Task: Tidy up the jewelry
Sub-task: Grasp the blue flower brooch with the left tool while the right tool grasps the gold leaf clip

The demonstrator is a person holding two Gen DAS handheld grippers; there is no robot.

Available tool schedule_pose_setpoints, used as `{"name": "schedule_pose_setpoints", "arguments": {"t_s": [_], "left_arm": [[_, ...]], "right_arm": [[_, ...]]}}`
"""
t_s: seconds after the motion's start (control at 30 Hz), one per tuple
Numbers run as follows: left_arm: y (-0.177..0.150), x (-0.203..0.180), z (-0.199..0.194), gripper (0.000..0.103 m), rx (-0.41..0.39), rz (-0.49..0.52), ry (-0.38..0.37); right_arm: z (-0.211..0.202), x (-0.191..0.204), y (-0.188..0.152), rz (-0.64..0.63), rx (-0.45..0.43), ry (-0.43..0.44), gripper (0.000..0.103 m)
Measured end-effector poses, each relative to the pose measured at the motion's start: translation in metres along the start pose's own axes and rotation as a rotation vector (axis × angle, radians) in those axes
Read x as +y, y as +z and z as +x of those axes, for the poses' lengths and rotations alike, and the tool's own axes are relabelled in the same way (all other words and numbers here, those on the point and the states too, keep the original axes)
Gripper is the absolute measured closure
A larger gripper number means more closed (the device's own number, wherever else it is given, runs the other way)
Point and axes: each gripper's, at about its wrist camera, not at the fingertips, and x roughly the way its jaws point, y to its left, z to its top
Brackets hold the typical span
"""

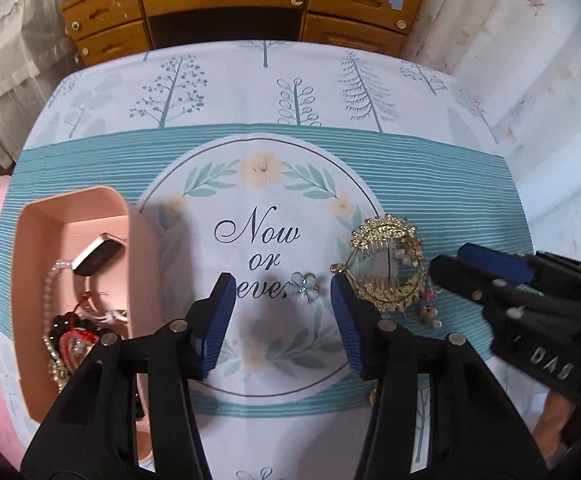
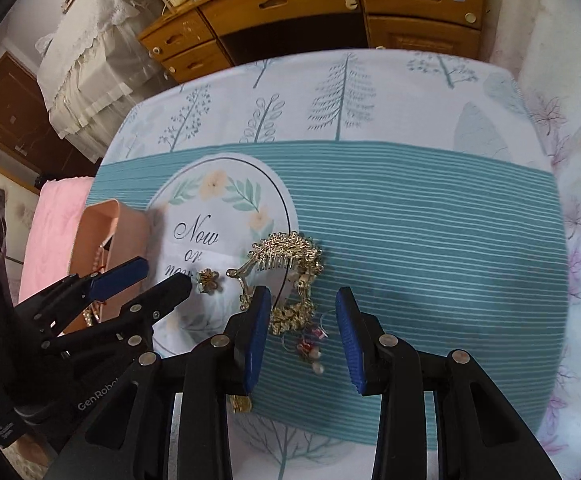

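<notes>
A pale blue flower clip (image 1: 303, 287) lies on the printed cloth between the jaws of my open left gripper (image 1: 282, 292). Gold hair ornaments (image 1: 386, 264) lie in a heap to its right, with a small beaded earring (image 1: 430, 314) beside them. In the right wrist view my open right gripper (image 2: 304, 300) hovers over the gold heap (image 2: 290, 276) and the earring (image 2: 310, 346); the flower clip (image 2: 208, 280) lies left of it. A pink box (image 1: 138, 264) at left holds a watch (image 1: 98, 254), a pearl strand and red pieces.
The cloth (image 1: 450, 184) covers a small table. A wooden desk with drawers (image 1: 242, 4) stands behind it. A pink fabric (image 2: 50, 232) lies left of the box. A small gold piece (image 2: 240, 402) lies near the table's front under my right gripper.
</notes>
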Motion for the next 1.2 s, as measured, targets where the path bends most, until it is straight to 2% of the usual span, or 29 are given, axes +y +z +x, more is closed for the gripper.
{"name": "schedule_pose_setpoints", "arguments": {"t_s": [0.1,0.33,0.5,0.73,0.77,1.0,1.2], "left_arm": [[0.002,0.004,0.01,0.065,0.025,-0.024,-0.018],[0.005,0.004,0.019,0.067,0.034,-0.042,-0.04],[0.005,0.0,0.023,0.077,0.044,-0.042,-0.038],[0.004,-0.002,0.03,0.083,0.054,-0.049,-0.031],[0.004,-0.002,0.03,0.086,0.054,-0.053,-0.031],[0.002,-0.003,0.027,0.087,0.054,-0.056,-0.033],[0.001,-0.002,-0.001,0.087,0.009,-0.044,-0.04]], "right_arm": [[0.015,0.004,0.002,-0.003,0.019,-0.006,0.074],[0.033,0.007,0.005,0.003,0.033,-0.019,0.078],[0.041,0.005,0.006,0.018,0.045,-0.019,0.084],[0.045,0.001,0.007,0.036,0.036,0.005,0.09],[0.044,0.0,0.006,0.037,0.033,0.007,0.091],[0.039,-0.002,0.001,0.044,0.019,0.014,0.092],[0.024,-0.001,-0.003,0.046,0.0,0.025,0.092]]}}
